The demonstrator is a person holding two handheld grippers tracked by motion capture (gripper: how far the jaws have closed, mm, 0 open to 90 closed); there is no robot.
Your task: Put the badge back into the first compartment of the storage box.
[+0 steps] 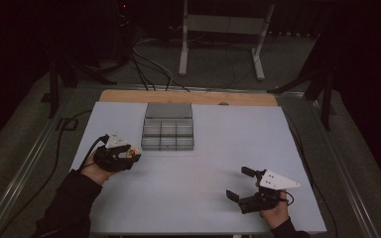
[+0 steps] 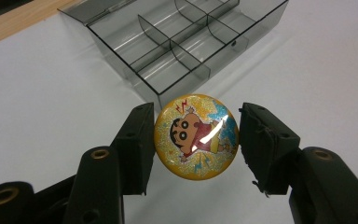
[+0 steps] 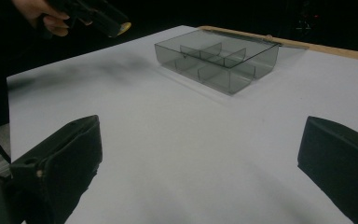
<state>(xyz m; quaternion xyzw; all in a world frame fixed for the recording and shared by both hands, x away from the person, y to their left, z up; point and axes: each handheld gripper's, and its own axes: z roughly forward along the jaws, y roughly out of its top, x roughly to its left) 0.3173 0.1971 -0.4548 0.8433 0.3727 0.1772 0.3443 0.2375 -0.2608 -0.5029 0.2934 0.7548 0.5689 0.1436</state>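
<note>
We see a white table top [image 1: 188, 198] with a bare wooden strip [image 1: 188, 96] along its far edge, and beyond it a dark floor with cables [image 1: 149, 69] and the white legs of a stand [image 1: 218, 39]. Nothing lies between the two grippers on the white surface, and nothing blocks the way to the box.

A smoky, clear plastic organizer box [image 1: 168, 133] sits on the far middle of the table, its lid [image 1: 168, 110] folded open and lying flat behind it. Thin dividers split it into several compartments, and every compartment we can see into holds nothing.

The left gripper [image 1: 135, 152] is just beside the box's near left corner, held up off the table. In the left gripper view, a round yellow badge [image 2: 196, 136] with a glittery cartoon boy printed on it sits between the jaws. The left jaw presses its edge; on the right side a thin gap seems to remain, so we cannot tell whether the grasp is firm. The box stands directly beyond the badge.

The right gripper [image 1: 240, 184] is near the table's front right, well apart from the box, with its jaws spread wide and nothing between them.
</note>
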